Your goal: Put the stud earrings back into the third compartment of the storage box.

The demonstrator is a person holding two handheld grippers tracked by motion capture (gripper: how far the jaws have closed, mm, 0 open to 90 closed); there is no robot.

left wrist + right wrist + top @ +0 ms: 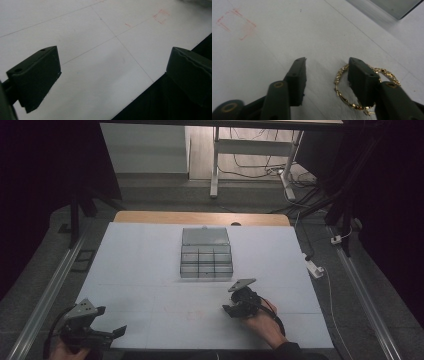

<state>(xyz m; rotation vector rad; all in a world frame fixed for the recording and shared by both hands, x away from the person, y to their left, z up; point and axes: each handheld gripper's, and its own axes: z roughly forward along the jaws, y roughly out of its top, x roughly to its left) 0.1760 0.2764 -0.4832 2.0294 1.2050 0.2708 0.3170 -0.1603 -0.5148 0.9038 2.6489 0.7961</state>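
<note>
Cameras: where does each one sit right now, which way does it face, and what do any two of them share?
High view: above the person's side, facing forward and down on the white table, the clear compartment box, both hands and grippers.
Left gripper view: rides the left gripper, looking along its wide-open jaws at the table's near edge.
Right gripper view: rides the right gripper, looking down over a gold hoop earring; one jaw stands over the ring.
Shared: both gripper views show a faint red square mark on the table.

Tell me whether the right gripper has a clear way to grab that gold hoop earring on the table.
Probably yes. The right gripper is already at the gold hoop earring, one jaw planted inside the ring, the other outside it on bare white table. Nothing blocks it, though the pads aren't pinching the wire yet.
</note>
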